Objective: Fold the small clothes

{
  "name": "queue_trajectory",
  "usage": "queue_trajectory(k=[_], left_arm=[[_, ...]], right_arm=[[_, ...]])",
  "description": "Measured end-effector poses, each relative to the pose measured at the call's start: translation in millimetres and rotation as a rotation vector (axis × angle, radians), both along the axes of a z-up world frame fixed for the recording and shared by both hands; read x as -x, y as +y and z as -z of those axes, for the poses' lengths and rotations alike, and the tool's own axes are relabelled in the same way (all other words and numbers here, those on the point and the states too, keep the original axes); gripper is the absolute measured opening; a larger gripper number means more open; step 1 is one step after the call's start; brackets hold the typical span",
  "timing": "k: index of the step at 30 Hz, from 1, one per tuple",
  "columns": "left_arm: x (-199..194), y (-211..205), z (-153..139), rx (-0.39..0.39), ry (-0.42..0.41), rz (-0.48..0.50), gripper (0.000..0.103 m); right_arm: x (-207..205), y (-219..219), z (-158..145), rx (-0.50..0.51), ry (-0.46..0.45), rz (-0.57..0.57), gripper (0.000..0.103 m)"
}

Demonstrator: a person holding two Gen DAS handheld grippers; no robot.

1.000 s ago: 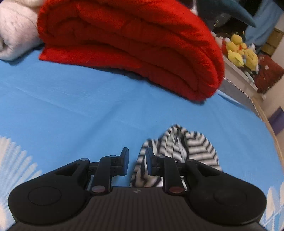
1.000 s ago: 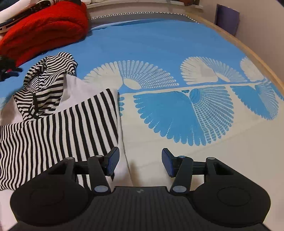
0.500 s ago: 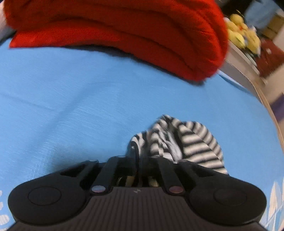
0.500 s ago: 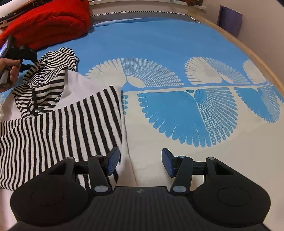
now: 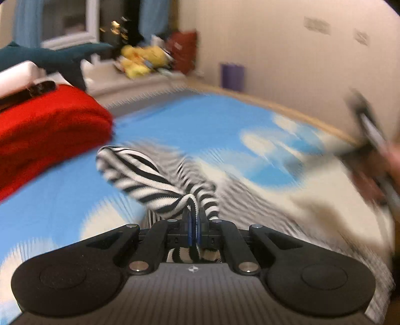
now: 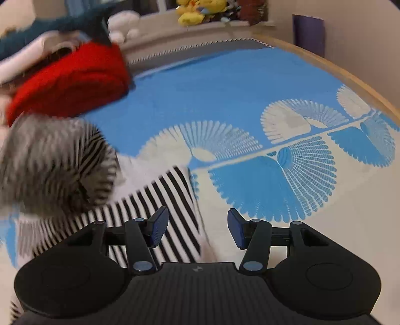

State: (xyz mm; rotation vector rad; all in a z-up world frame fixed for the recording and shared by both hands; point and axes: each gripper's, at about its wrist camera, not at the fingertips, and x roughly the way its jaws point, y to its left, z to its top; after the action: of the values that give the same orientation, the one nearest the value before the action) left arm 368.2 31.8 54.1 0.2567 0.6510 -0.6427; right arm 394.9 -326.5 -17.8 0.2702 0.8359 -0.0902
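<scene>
One striped garment point(image 5: 150, 180) is in view, black and white, lying on the blue-and-cream patterned bed point(image 6: 225, 82). The left tongs point(image 5: 194, 220) are clamped together on a bunched fold of this garment, which is lifted at 12 o'clock of the tongs; motion blur obscures the rest. The right tongs point(image 6: 197, 226) are apart and grip nothing; a flat striped panel point(image 6: 172, 212) lies beneath the left-hand finger point(image 6: 157, 226). One folded red blanket point(image 6: 72, 82) sits at 10 o'clock. Yellow plush toys point(image 6: 192, 11) rest at 12 o'clock; their count cannot be determined. No legible writing is visible.
</scene>
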Motion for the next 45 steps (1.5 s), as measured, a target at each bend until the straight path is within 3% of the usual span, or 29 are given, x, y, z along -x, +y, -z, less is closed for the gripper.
queue_trajectory(k=[2,4,8,10,12,14,16,19,21,23,24,25,26,28,30,33,34,36,37,39,41,42,43,45], left_arm=[[43.1,8.5,8.1,-0.013,0.086,-0.044,0.010],[57.6,22.8,11.3,0.041,0.136,-0.215,0.010],[45.2,60.9,35.3,0.321,0.308,-0.610,0.013],[26.4,76.3,59.1,0.354,0.417,-0.778,0.016],[12.2,83.9,83.1,0.372,0.528,-0.886,0.016],[0.4,85.8,102.3,0.454,0.639,-0.890,0.018],[-8.3,80.4,112.8,0.497,0.714,-0.871,0.026],[-17.5,74.8,118.8,0.466,0.732,-0.842,0.034],[-17.5,73.7,127.8,0.435,0.729,-0.881,0.034],[-8.6,78.2,137.1,0.449,0.773,-0.908,0.033],[-5.6,82.9,142.1,0.475,0.802,-0.913,0.026],[-4.3,86.0,145.1,0.499,0.820,-0.918,0.011],[-3.1,87.6,144.8,0.509,0.820,-0.912,0.004],[-3.3,91.8,133.5,0.513,0.746,-0.912,0.002],[1.6,104.4,109.4,0.600,0.612,-0.912,0.002],[17.7,130.4,76.9,0.861,0.336,-0.901,0.001],[23.1,135.4,69.2,0.913,0.255,-0.878,0.001],[26.1,140.1,64.2,0.934,0.199,-0.858,0.001],[25.2,141.6,68.9,0.927,0.234,-0.864,0.001],[19.8,144.3,94.2,0.865,0.405,-0.937,0.001],[13.8,146.0,131.6,0.706,0.664,-1.030,0.002],[15.4,147.5,148.7,0.653,0.750,-1.070,0.002],[21.2,151.6,159.8,0.662,0.779,-1.117,0.002],[25.0,157.7,163.5,0.701,0.792,-1.150,0.004]], right_arm=[[4.9,-2.1,-11.0,-0.051,-0.040,0.021,0.054],[9.2,-1.1,-20.0,-0.084,-0.079,0.022,0.055],[11.8,10.0,-21.1,-0.141,-0.100,-0.025,0.055],[10.1,16.3,-12.2,-0.200,-0.059,-0.046,0.055],[7.9,23.8,0.3,-0.260,0.001,-0.078,0.055],[3.8,29.7,13.7,-0.298,0.070,-0.100,0.055],[-1.4,37.6,31.5,-0.310,0.155,-0.099,0.055],[-7.1,45.6,50.3,-0.346,0.225,-0.092,0.055],[-8.8,52.6,60.1,-0.361,0.255,-0.100,0.055],[-11.4,57.3,67.5,-0.371,0.277,-0.099,0.055],[-12.4,59.8,70.3,-0.373,0.283,-0.094,0.053],[-12.6,61.9,73.0,-0.373,0.286,-0.089,0.041],[-11.2,63.7,74.3,-0.375,0.285,-0.094,0.021],[-10.9,64.0,74.6,-0.403,0.268,-0.108,0.003],[-8.7,53.6,63.0,-0.500,0.177,-0.083,0.003],[1.2,24.7,28.7,-0.658,-0.085,-0.049,0.003],[7.8,12.8,17.0,-0.693,-0.189,-0.030,0.002],[16.7,-1.9,10.7,-0.747,-0.286,0.007,0.001],[20.2,-7.8,13.3,-0.772,-0.298,0.032,0.001],[20.8,-11.6,25.7,-0.771,-0.220,0.073,0.001],[12.1,-6.0,47.1,-0.627,0.025,0.093,0.001],[8.4,-1.4,58.7,-0.551,0.141,0.090,0.001],[8.2,2.2,73.9,-0.482,0.259,0.097,0.002],[13.6,2.3,87.3,-0.486,0.330,0.148,0.006]])
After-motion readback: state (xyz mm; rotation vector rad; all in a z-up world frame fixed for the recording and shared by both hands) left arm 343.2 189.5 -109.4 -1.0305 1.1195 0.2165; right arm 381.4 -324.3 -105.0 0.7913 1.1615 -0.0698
